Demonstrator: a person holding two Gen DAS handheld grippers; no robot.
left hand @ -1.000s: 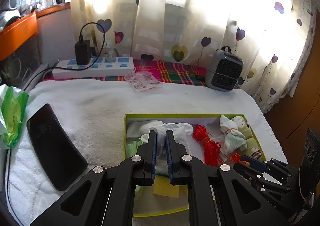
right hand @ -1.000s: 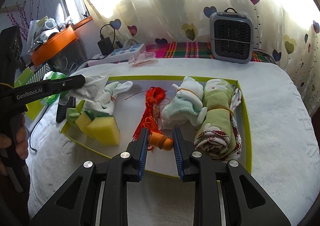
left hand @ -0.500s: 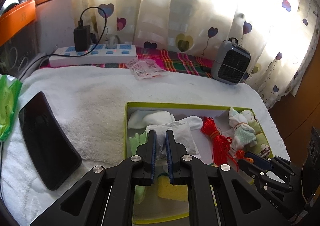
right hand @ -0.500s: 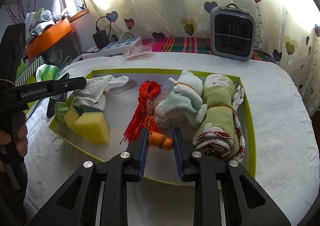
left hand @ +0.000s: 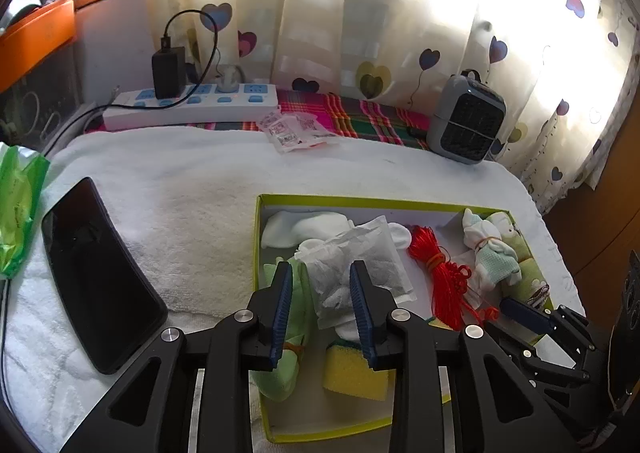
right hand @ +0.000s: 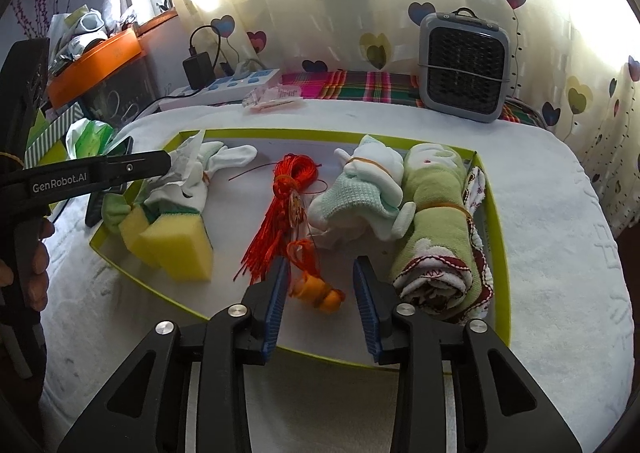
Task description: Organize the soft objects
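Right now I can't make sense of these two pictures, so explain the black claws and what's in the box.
No robot: a person holds a two-finger gripper in each hand, each with a camera looking along its fingers. Each picture comes from one gripper.

The left gripper is opening; a white pouch lies between its jaws. The right gripper is opening too, around an orange piece on the red cord.

The green-rimmed box on the white towel also holds sponges and rolled cloths.
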